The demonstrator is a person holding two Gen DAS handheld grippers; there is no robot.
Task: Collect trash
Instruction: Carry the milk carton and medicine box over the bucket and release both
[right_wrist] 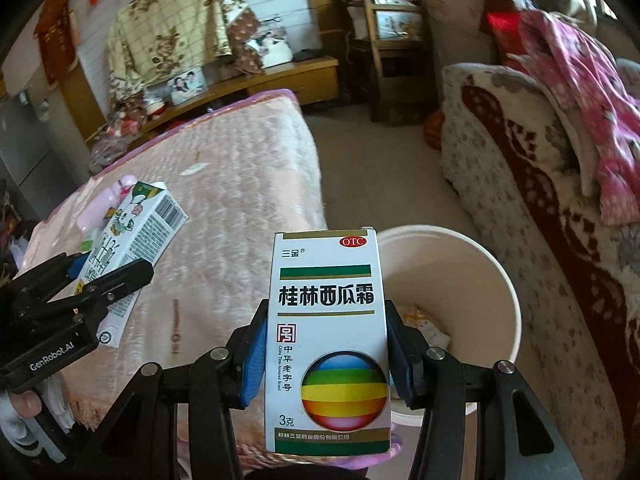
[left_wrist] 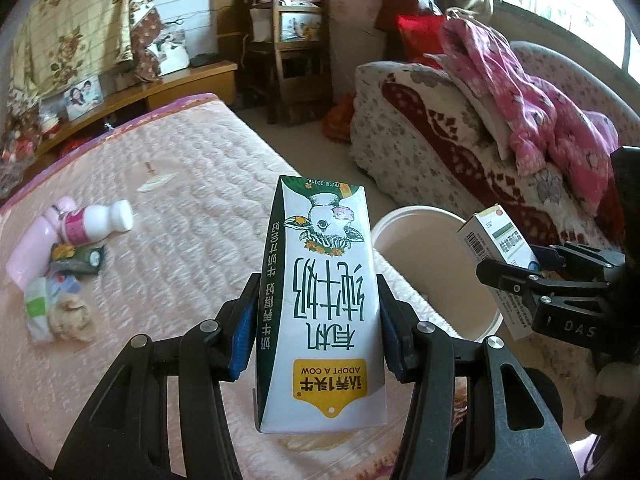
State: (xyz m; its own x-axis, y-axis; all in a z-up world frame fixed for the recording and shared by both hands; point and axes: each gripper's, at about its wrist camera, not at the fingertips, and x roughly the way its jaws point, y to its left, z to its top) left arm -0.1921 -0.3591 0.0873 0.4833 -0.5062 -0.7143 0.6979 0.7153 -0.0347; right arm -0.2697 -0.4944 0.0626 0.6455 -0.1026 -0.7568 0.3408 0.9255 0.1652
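Left tool (left_wrist: 318,316) clamped on milk carton (left_wrist: 320,300), right tool (right_wrist: 326,354) clamped on medicine box (right_wrist: 326,340), both near white bin (right_wrist: 460,280) beside bed (left_wrist: 192,184). Risk: early release drops carton onto bed edge; more trash (left_wrist: 60,264) left behind.

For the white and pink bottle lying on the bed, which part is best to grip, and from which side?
Probably the pink-labelled body of the bottle, from above, jaws across its width. It lies on its side on the bed; the middle is widest, and the cap end is narrower and points away from the other trash.
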